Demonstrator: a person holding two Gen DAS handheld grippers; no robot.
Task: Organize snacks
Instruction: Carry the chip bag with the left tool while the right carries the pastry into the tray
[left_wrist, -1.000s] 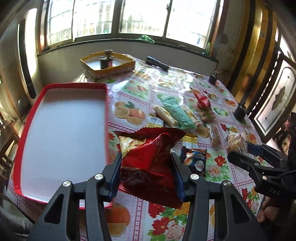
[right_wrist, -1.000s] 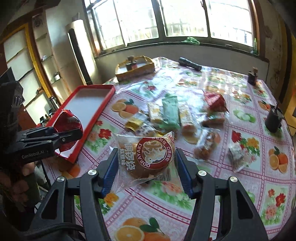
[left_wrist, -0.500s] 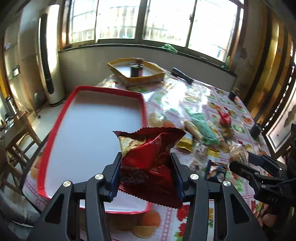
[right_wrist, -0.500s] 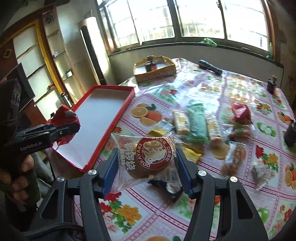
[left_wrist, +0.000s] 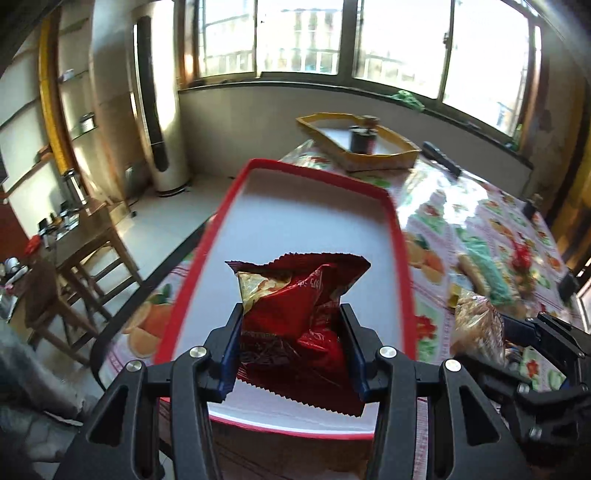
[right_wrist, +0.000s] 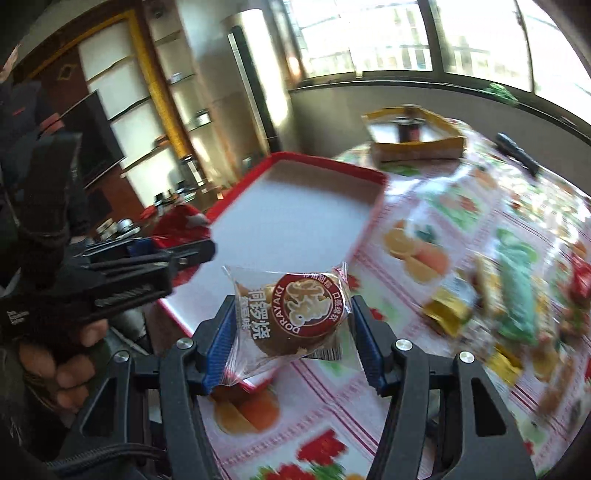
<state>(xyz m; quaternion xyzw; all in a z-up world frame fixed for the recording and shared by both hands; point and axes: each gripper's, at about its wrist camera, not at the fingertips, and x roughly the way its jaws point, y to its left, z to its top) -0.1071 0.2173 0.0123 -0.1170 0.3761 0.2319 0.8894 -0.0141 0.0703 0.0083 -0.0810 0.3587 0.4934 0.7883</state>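
Note:
My left gripper (left_wrist: 291, 347) is shut on a crumpled red snack bag (left_wrist: 295, 317) and holds it above the near end of the red-rimmed tray (left_wrist: 400, 258). My right gripper (right_wrist: 293, 336) is shut on a clear-wrapped dorayaki cake (right_wrist: 295, 314) and holds it above the table beside the tray's near right corner (right_wrist: 325, 164). The left gripper (right_wrist: 207, 251) shows at the left of the right wrist view with the red bag (right_wrist: 177, 225). The right gripper, holding the cake (left_wrist: 476, 325), shows at the right edge of the left wrist view. Several loose snacks (right_wrist: 513, 291) lie on the floral tablecloth to the right.
A yellow tray (left_wrist: 369, 147) with a dark jar stands at the table's far end, a black torch (left_wrist: 441, 158) beside it. A wooden stool (left_wrist: 85, 243) and a tall floor air conditioner (left_wrist: 162, 122) are off the table's left edge.
Both grippers have swung left toward the red tray with their snacks still held. The left one is now over the tray's near end; the loose snacks have shifted to the right of view.

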